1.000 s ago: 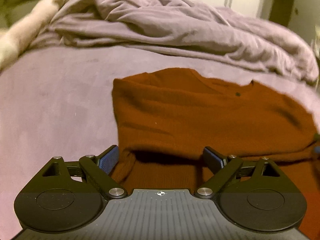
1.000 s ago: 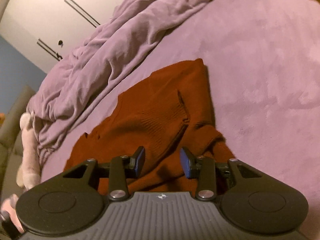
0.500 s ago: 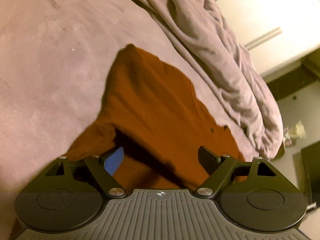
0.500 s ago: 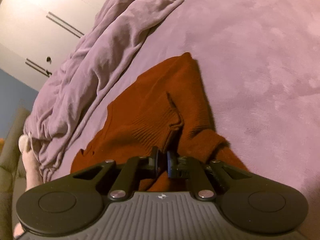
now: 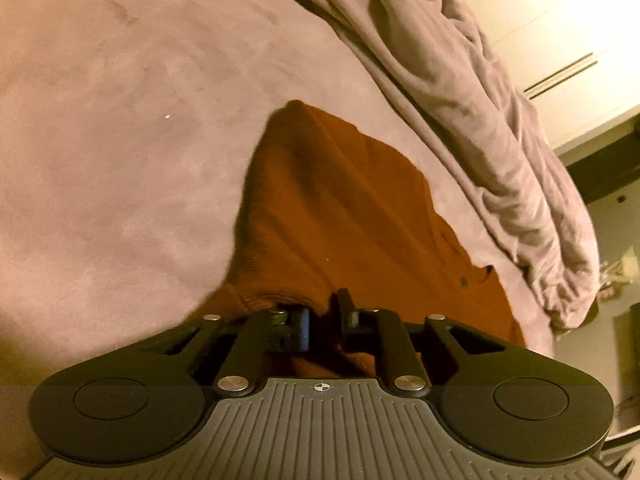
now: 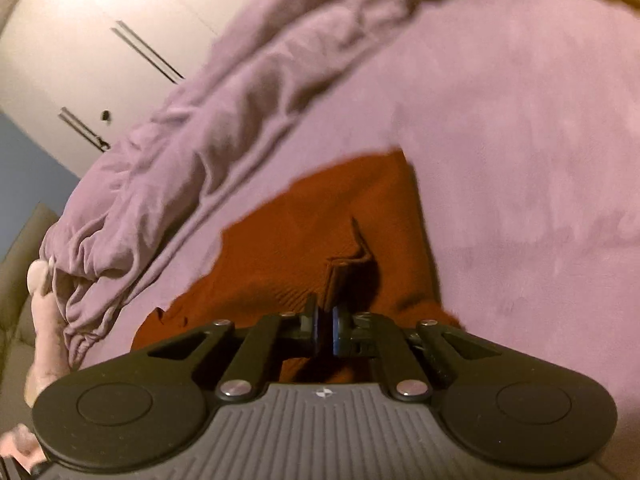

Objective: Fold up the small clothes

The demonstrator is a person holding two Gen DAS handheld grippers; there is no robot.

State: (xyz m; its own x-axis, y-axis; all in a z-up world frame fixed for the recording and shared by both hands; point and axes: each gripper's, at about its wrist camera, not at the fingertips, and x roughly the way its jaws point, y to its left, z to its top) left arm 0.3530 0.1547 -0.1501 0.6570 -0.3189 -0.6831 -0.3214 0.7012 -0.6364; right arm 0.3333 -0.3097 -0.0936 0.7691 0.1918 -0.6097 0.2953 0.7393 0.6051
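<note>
A rust-orange knit sweater (image 5: pixel 344 208) lies on the mauve bed cover, also in the right wrist view (image 6: pixel 304 240). My left gripper (image 5: pixel 323 320) is shut on the sweater's ribbed near edge at its left side. My right gripper (image 6: pixel 323 328) is shut on the sweater's ribbed edge at its right side, lifting a small fold of cloth (image 6: pixel 344 268). The sweater's far part and collar (image 5: pixel 480 276) lie flat.
A rumpled mauve duvet (image 5: pixel 480 100) is heaped along the far side of the bed (image 5: pixel 120 140), also in the right wrist view (image 6: pixel 220 120). White wardrobe doors (image 6: pixel 100 40) stand behind. A pale soft toy (image 6: pixel 44 320) lies at the left.
Both grippers have closed on the sweater's near edge: the right about half a second ago, the left just now. Both have tilted and the edge is lifted slightly.
</note>
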